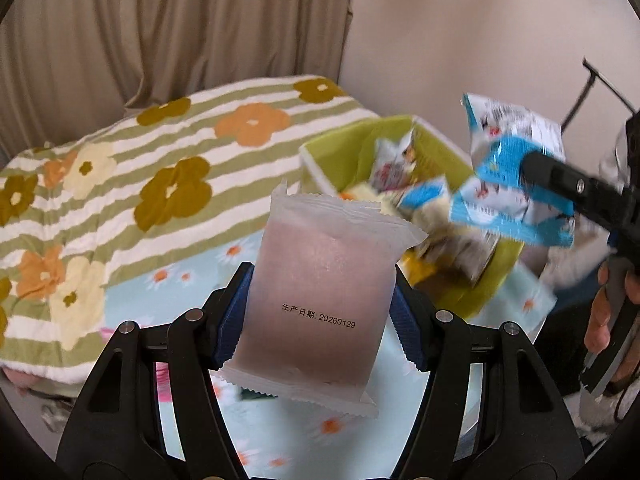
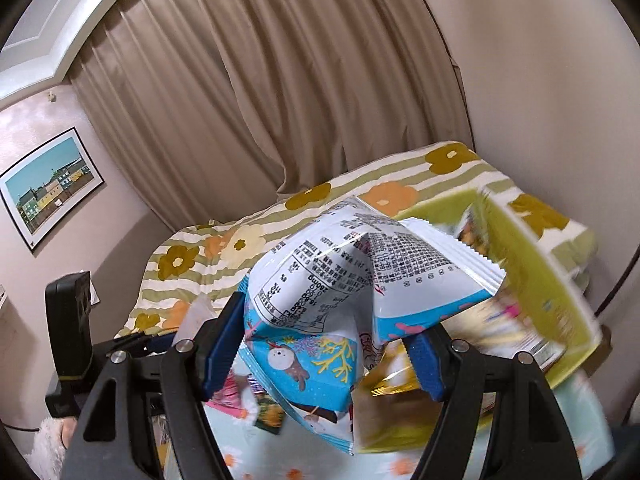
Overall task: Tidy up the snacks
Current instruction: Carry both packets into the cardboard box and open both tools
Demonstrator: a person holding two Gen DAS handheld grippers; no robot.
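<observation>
My left gripper (image 1: 322, 308) is shut on a frosted pink snack packet (image 1: 320, 292) with a printed date, held upright above the bed. My right gripper (image 2: 324, 348) is shut on a crumpled blue-and-white snack bag (image 2: 340, 300). In the left wrist view that bag (image 1: 512, 188) hangs over the right side of a lime-green basket (image 1: 332, 160) that holds several snack packets (image 1: 400, 176). In the right wrist view the basket (image 2: 532, 264) is blurred, to the right of the bag.
A floral striped blanket (image 1: 120, 184) covers the bed behind the basket. A light blue daisy sheet (image 1: 288, 436) lies below the grippers, with small packets (image 2: 240, 396) on it. Curtains and a wall stand behind. The left gripper's body (image 2: 72, 320) is at the left.
</observation>
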